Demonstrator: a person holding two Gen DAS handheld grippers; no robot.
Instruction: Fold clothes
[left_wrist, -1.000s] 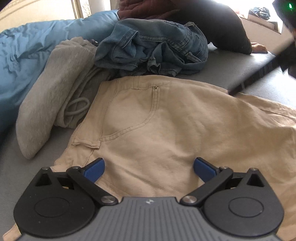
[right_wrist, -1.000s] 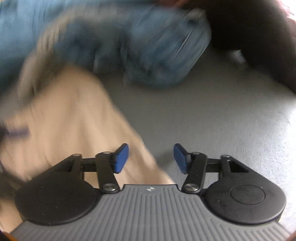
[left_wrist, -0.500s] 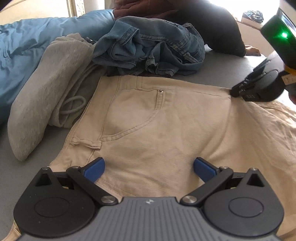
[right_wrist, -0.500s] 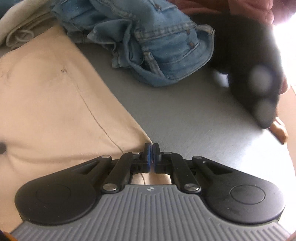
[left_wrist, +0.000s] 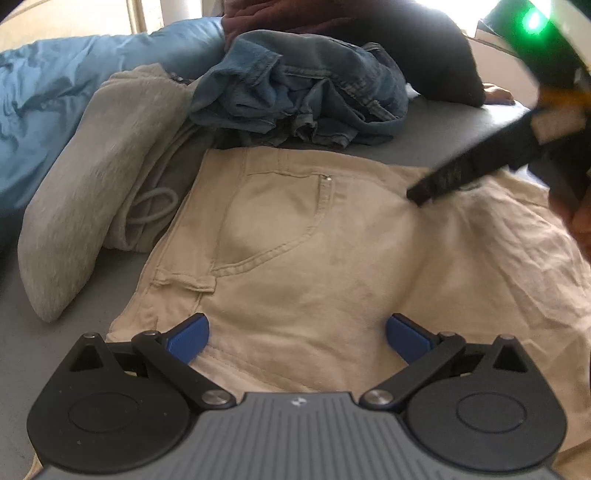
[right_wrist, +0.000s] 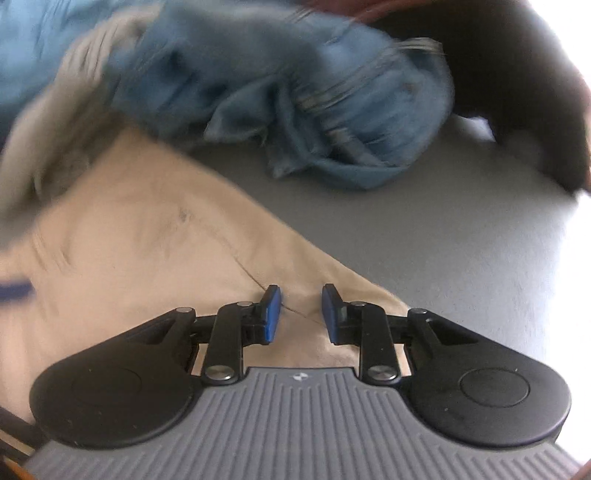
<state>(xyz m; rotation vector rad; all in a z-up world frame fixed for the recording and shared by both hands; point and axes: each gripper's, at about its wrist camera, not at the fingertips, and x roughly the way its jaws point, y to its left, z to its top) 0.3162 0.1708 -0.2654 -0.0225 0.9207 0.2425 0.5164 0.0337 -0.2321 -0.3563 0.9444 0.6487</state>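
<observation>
Change: right gripper (right_wrist: 301, 314), clenched on the beige trousers' (left_wrist: 314, 258) waistband corner half a second before, had released; fingers stood apart over that corner.
Left gripper (left_wrist: 295, 336): jaws spread wide above the trousers' near edge, as before.
Trousers: lay flat on grey bed surface (right_wrist: 461, 229).
Beyond trousers: crumpled blue jeans (left_wrist: 306, 96); grey sweatshirt (left_wrist: 96, 177) to their left; blue duvet (left_wrist: 44, 110) behind it.
Containers: none seen.

Plain beige trousers (left_wrist: 306, 236), faded blue jeans (left_wrist: 303, 96), grey sweatshirt (left_wrist: 92, 177), blue-padded black tongs (left_wrist: 295, 336).
</observation>
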